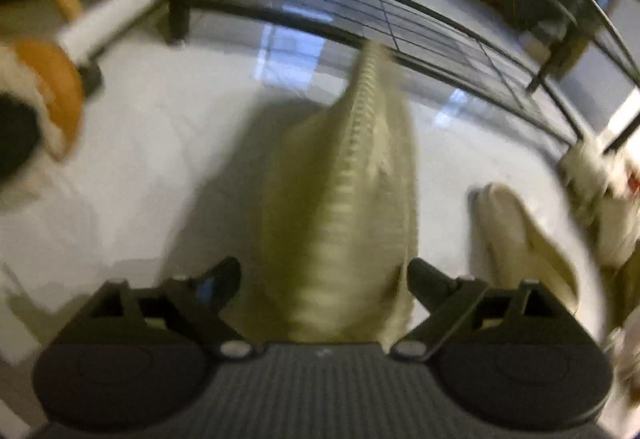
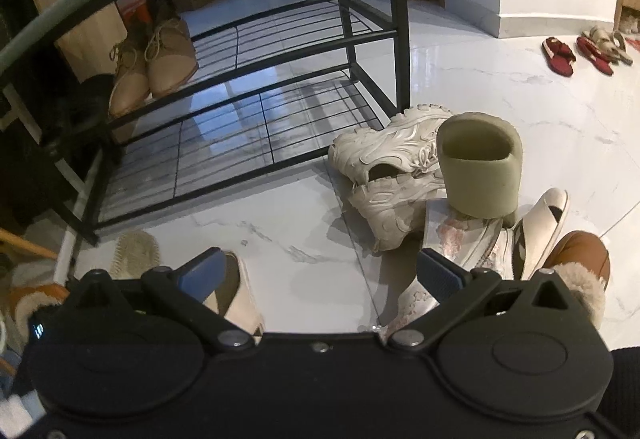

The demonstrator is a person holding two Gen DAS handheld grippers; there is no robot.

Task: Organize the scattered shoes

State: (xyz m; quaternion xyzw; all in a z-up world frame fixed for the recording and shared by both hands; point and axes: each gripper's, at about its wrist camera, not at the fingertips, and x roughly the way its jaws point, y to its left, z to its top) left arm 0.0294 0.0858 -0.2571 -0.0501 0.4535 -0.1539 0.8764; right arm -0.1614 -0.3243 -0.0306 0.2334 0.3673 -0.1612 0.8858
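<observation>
1. The left gripper [image 1: 324,279] pinches an olive foam slide [image 1: 344,207], its ribbed sole up, over the floor short of the black shoe rack [image 1: 400,19].
2. It looks light, soft and springy; a sidewall grip seems apt.
3. The right gripper [image 2: 320,273] hangs spread and empty above the shoe pile [image 2: 392,179].

Open right gripper [image 2: 320,275] above floor [image 2: 500,79], white sneakers [image 2: 384,167], black rack [image 2: 280,79]

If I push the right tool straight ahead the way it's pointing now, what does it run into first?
Probably bare floor tile: the open right tool points down at the marble, with nothing between its fingers. Farther along that line sits the black shoe rack. The white sneakers lie to the right, likely clear, though depth is uncertain.
</observation>
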